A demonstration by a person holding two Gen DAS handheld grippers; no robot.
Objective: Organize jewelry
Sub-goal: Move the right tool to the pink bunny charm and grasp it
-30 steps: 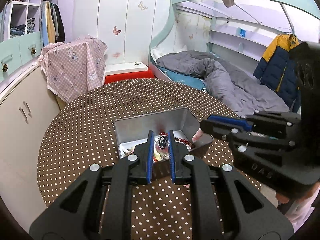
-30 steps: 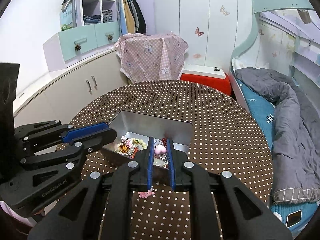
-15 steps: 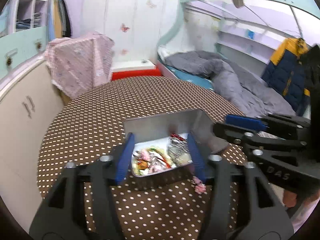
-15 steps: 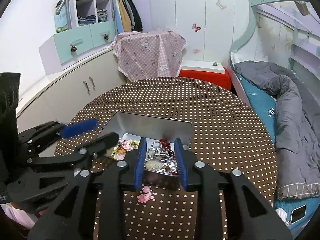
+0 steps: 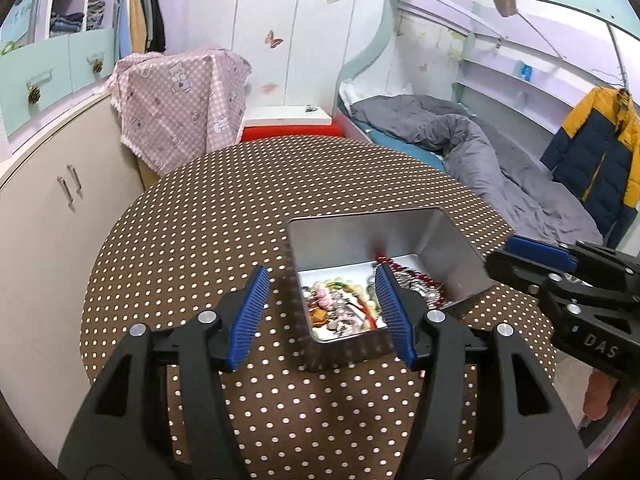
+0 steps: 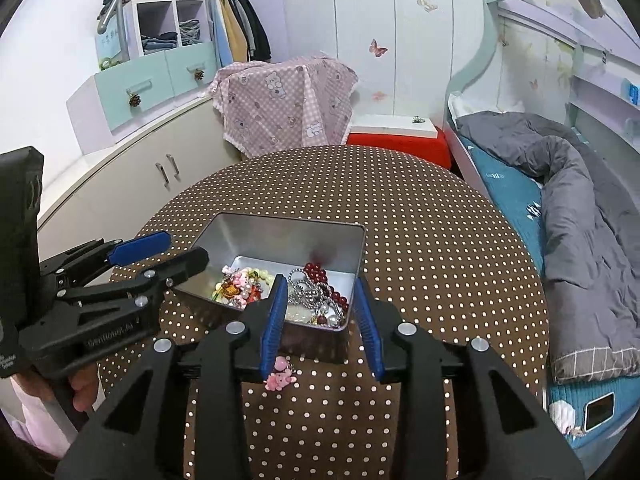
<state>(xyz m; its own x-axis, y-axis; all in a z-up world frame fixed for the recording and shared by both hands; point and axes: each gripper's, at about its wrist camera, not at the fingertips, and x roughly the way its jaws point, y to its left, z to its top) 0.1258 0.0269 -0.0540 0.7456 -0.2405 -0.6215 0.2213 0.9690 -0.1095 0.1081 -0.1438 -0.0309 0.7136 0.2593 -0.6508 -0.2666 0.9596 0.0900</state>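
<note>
A silver tin (image 6: 288, 222) (image 5: 360, 218) stands on the brown dotted table and holds red beads (image 6: 320, 276), a silver chain (image 6: 306, 294) and pink and yellow pieces (image 6: 240, 280). A pink charm (image 6: 280, 378) lies on the cloth in front of the tin. My right gripper (image 6: 320, 320) hovers at the tin's near wall; its jaws are opening with nothing gripped between the pads. My left gripper (image 5: 322, 312) (image 6: 172, 254) is open at the tin's left end, one finger outside the wall and one over the inside. The right gripper (image 5: 532, 258) shows at the tin's right.
The round table's (image 5: 192, 240) edge curves close on all sides. A beige cabinet (image 5: 44, 216) stands left, a pink checked cloth (image 6: 288, 104) and a red box (image 6: 396, 144) behind. A bed with a grey duvet (image 6: 580, 208) and a phone (image 6: 598, 410) lies right.
Both grippers went from shut to open, and the small pieces between their pads are gone from them. The left gripper shifted leftward and lower beside the tin.
</note>
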